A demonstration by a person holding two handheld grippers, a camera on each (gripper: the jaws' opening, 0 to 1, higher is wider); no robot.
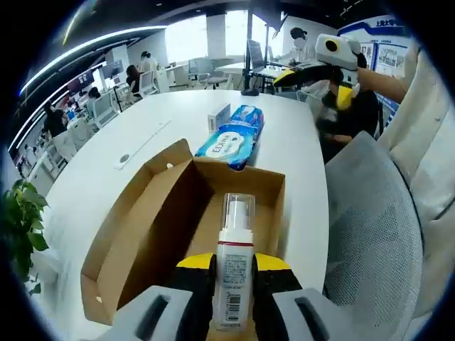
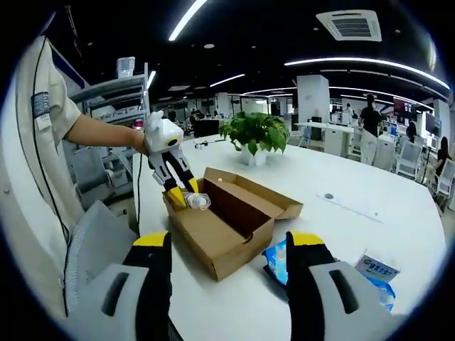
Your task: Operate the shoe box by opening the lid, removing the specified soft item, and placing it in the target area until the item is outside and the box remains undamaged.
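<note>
The white table (image 2: 370,213) carries the open shoe box (image 2: 231,213), with a blue soft pack (image 1: 231,138) just beside its far end. The left tool (image 1: 233,280) is clamped on a white pump bottle (image 1: 234,266) over the box; the right tool (image 2: 229,284) stands apart, holding nothing.

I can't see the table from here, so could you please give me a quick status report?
Left gripper shut on pump bottle, over the open shoe box. Right gripper open, empty, held back. Blue wipes pack beside the box, not in the way.
</note>
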